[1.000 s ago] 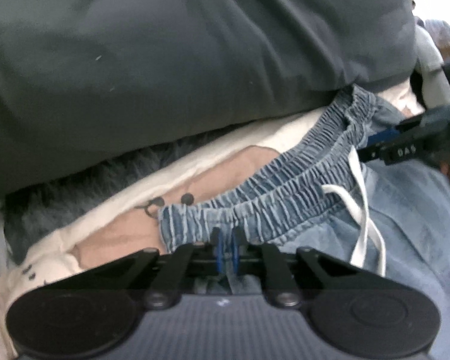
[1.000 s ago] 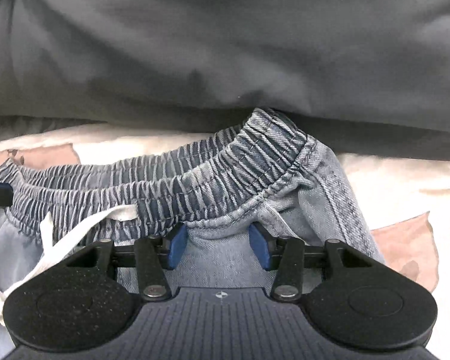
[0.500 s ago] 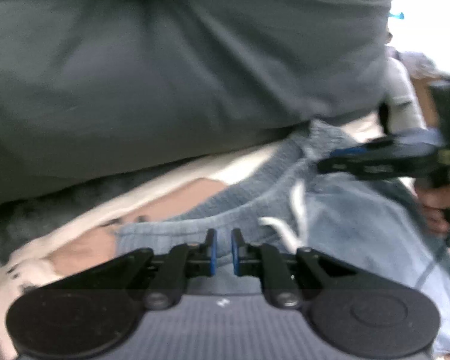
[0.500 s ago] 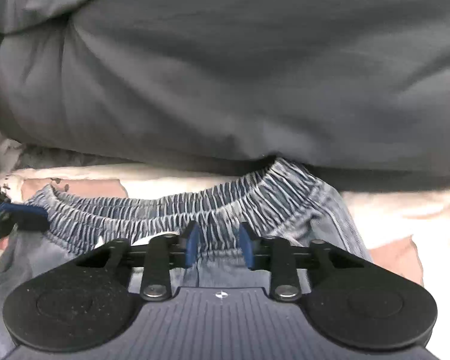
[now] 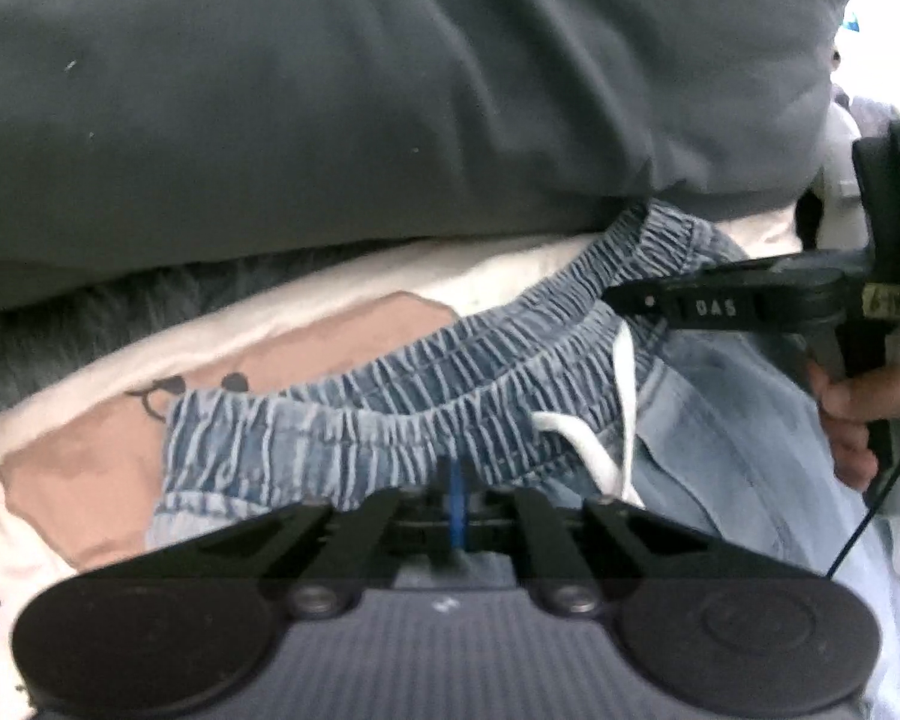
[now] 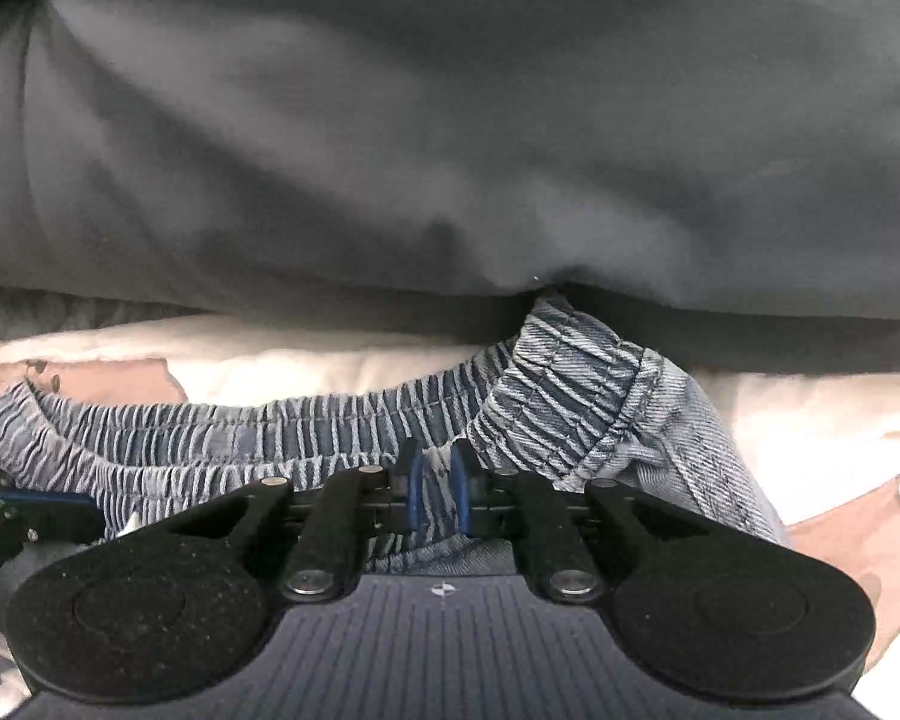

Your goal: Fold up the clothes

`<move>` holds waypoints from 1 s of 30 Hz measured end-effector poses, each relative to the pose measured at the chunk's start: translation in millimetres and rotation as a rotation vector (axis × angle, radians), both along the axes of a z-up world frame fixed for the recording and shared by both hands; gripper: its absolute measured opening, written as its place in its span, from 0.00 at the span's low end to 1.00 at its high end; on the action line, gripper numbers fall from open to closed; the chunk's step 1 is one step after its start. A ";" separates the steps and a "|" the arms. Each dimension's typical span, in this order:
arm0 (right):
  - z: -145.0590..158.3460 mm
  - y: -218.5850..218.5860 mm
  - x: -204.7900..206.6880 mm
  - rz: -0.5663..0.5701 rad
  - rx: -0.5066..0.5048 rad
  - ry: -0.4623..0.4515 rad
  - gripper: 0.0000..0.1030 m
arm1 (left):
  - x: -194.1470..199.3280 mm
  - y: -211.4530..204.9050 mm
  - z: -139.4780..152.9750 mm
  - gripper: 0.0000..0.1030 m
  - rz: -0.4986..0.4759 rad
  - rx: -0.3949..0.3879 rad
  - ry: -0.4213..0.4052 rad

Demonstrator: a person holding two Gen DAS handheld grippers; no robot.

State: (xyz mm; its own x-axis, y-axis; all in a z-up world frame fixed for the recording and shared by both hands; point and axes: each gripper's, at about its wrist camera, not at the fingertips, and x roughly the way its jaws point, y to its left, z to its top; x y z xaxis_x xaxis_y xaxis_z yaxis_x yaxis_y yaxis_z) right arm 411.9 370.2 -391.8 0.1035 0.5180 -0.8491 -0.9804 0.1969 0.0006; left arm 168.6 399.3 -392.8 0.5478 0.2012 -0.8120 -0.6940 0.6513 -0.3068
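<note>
We've got both grippers on the waistband of the denim shorts, which lie on a cream bedsheet with tan patches, just below a big grey pillow. Left gripper: jaws fully together, pinching the lower edge of the elastic near the band's left end; the fabric starts right at the tips and runs away ahead of them. Right gripper: jaws closing, a narrow gap left, with a ridge of waistband between them, pads look about on it. In the left wrist view the right gripper reaches in from the side, its tip over the band near the white drawstring, a hand on its handle. We read the two-point hold as a way to keep the top edge taut and level so the shorts can be lifted or laid over without bunching. The waistband's long axis runs crosswise to both sets of jaws, roughly gripper to gripper; its right end curls up against the pillow, beyond and right of the right jaws. The shorts' own long axis points back toward us, legs trailing under the grippers, mostly out of view. Fold looks barely started.
</note>
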 end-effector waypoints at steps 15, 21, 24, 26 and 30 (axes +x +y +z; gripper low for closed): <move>47.5 -62.1 5.8 -0.105 0.117 0.108 0.58 | -0.4 -4.8 30.0 0.22 -0.132 0.036 0.045; 93.7 -144.8 6.2 -0.169 0.137 0.098 0.58 | 3.4 -44.8 57.4 0.48 -0.262 0.161 0.076; 113.3 -187.4 2.0 -0.212 0.139 0.093 0.58 | 3.1 -59.9 68.7 0.48 -0.271 0.142 0.078; 129.6 -220.0 -5.9 -0.219 0.138 0.080 0.59 | 3.2 -70.5 80.6 0.49 -0.273 0.128 0.072; 167.8 -297.1 -7.6 -0.307 0.137 0.065 0.61 | 3.6 -89.2 109.3 0.50 -0.257 0.186 0.074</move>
